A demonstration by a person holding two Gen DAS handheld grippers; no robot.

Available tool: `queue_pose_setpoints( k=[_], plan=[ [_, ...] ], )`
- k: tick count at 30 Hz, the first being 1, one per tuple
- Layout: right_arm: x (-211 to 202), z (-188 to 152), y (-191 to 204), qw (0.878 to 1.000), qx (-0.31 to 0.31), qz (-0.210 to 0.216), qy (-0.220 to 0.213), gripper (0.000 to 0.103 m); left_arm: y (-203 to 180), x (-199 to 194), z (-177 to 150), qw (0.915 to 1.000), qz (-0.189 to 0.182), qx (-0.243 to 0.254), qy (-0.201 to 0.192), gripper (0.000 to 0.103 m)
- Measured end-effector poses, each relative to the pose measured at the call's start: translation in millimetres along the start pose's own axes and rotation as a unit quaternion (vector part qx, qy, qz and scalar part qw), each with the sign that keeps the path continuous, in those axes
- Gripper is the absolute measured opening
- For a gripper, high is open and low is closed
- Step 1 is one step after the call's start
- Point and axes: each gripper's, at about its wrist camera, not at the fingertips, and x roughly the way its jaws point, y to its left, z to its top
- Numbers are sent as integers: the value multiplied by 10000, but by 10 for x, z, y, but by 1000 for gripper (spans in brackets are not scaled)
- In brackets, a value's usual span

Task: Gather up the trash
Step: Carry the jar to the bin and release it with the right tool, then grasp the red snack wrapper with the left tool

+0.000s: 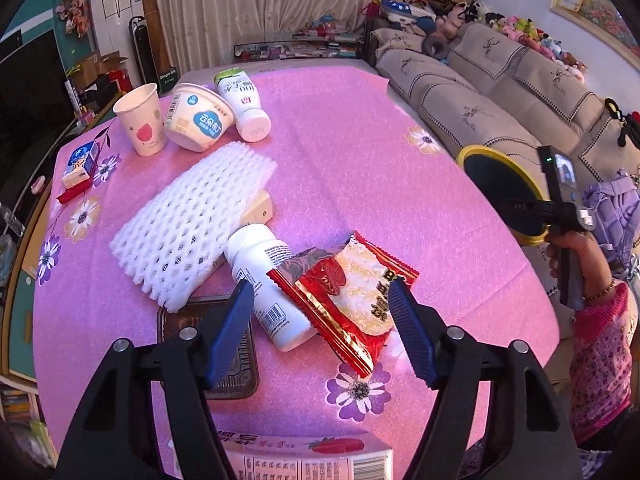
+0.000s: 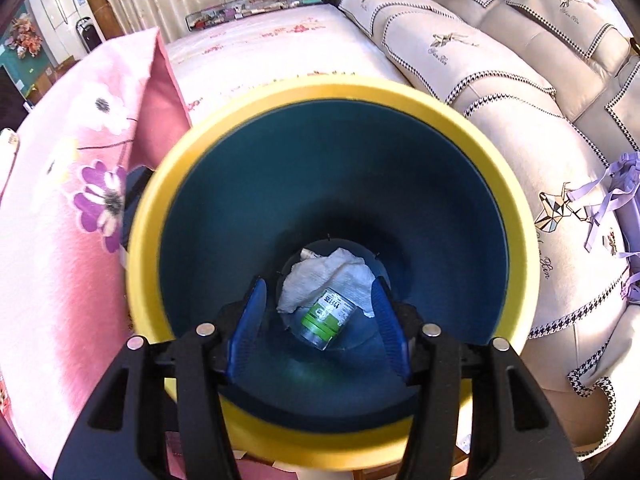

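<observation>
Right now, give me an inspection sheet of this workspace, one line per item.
Surface: pink flowered cloth over the table.
Job's things: red wrapper lying partly over a white bottle; foam net; paper cup; tub on its side; yogurt bottle; yellow-rimmed bin already holding tissue and a green-label bottle.
Clutter: brown tray; small blue box; printed carton at the near edge.
Grippers: left gripper open, jaws either side of the wrapper and bottle; right gripper clamps the bin rim.
Cables: nothing seen.
Surroundings: sofa, curtains, plush toys.
</observation>
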Motion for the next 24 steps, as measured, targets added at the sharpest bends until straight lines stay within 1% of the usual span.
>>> queue_pose_setpoints(
  k=[4,9,10,11,13,14,15,16,18,19,22,24],
  plan=[
    [-146,-6,-31,9998,32,97,-175,54,-11,90,20,9999,49,3,88,59],
    [-285,-6,-75,9992,93,232,-327,55,-95,172,35,9993,330,155,111,55],
    [-306,-10,-80,9990,99,262,-349,55,-103,174,36,9992,361,172,94,50],
    [-321,-18,-84,9989,98,290,-364,55,-112,172,40,9990,401,196,73,47],
    [-344,-26,-86,9986,104,331,-390,55,-141,172,51,9985,476,265,42,35],
    [-360,-31,-91,9985,113,357,-409,55,-157,174,58,9982,508,309,36,33],
    [-369,-32,-98,9983,122,384,-422,55,-167,170,69,9980,522,347,33,28],
    [-377,-40,-106,9981,129,408,-437,55,-189,165,71,9978,520,405,9,21],
    [-394,-46,-119,9977,149,464,-465,55,-239,156,73,9976,486,502,-3,15],
    [-399,-50,-124,9975,159,493,-475,55,-276,140,73,9973,455,570,-52,9],
    [-435,-65,-146,9969,191,561,-512,55,-374,63,84,9965,381,716,-193,6],
    [-477,-83,-168,9964,211,600,-561,55,-439,1,118,9960,319,796,-264,6]
  ],
)
